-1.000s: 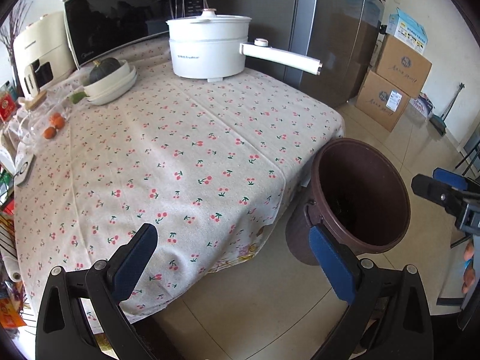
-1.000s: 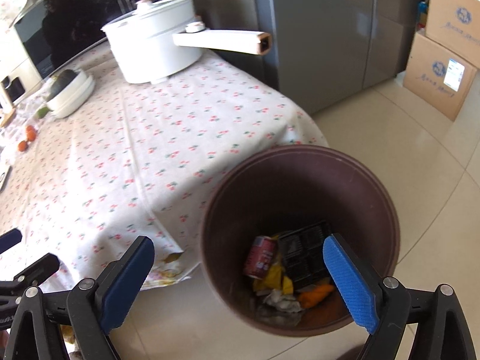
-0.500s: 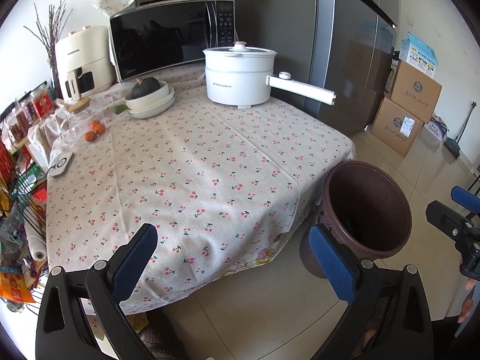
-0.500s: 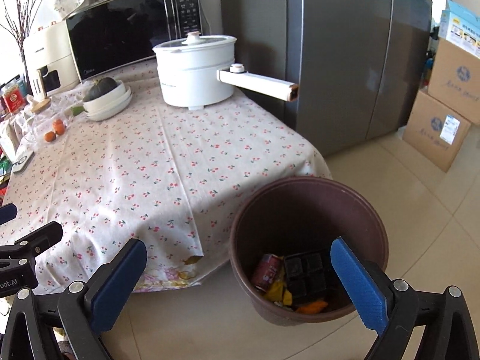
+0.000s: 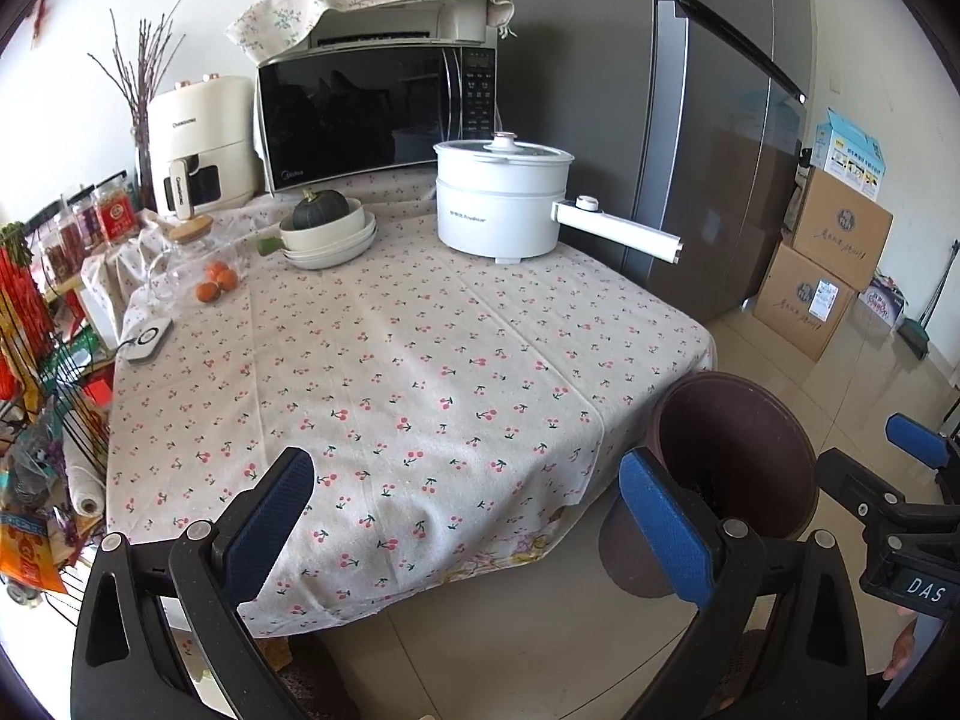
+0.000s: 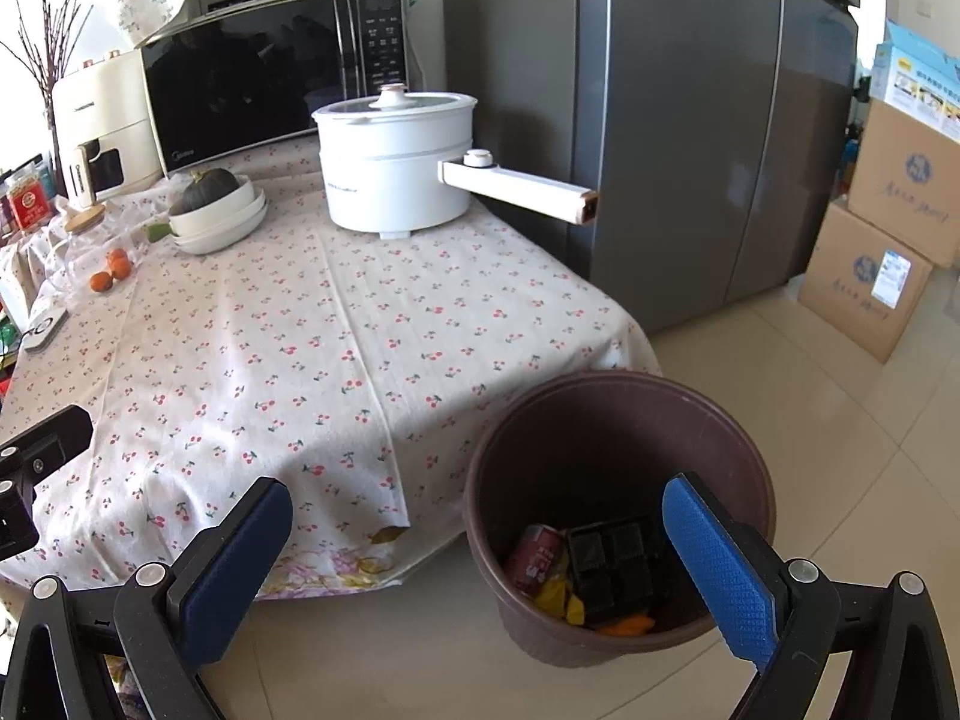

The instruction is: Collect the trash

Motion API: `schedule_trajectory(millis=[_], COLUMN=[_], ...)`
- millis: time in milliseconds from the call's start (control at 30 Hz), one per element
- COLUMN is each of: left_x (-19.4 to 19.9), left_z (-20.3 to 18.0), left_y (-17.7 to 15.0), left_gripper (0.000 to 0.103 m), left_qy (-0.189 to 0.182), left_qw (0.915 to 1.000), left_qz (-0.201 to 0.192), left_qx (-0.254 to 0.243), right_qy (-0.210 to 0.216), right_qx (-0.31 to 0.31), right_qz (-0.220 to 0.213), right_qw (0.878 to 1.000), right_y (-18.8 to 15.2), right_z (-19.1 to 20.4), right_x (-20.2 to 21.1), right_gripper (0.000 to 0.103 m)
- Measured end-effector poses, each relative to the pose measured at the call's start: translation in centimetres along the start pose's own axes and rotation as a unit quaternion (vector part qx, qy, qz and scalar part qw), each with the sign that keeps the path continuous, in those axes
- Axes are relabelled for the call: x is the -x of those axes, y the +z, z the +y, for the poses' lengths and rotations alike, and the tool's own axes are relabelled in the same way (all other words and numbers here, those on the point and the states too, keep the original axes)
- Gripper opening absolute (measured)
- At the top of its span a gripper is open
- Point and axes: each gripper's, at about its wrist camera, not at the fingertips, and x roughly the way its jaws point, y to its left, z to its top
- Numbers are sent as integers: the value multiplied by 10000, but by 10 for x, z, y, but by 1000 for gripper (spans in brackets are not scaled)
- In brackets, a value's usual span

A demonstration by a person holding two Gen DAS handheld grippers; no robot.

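table [image 5: 420, 360]: cherry-print cloth | floor [image 6: 840, 420]: beige tiles | bin [image 6: 600, 396] beside table

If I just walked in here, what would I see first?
Probably the brown bin on the floor by the table's corner, with a red can and a black tray among the rubbish inside. Next, the big white pot at the back of the cherry-print tablecloth, its long handle pointing towards the grey fridge.

one bin [image 6: 618, 420], one pot [image 5: 501, 204], three oranges [image 5: 217, 282], two grippers.
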Motion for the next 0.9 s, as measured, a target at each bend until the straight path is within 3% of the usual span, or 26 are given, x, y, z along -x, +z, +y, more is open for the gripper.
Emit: schedule_trajectory(millis=[267,900], left_x=[6,4], left_z=[-4,0], left_y=[-1,-3], left_gripper=[103,103], left_qy=[32,78], left_qw=[9999,9999], left_qz=[-151,-65], left_qx=[-4,-8], right_qy=[-96,-153], right_qx=[150,97], right_qz=[-10,10], right_qw=[9998,9998], right_y=[-3,-3], right_z=[6,1], right_x=[-3,-5], right_gripper=[102,102])
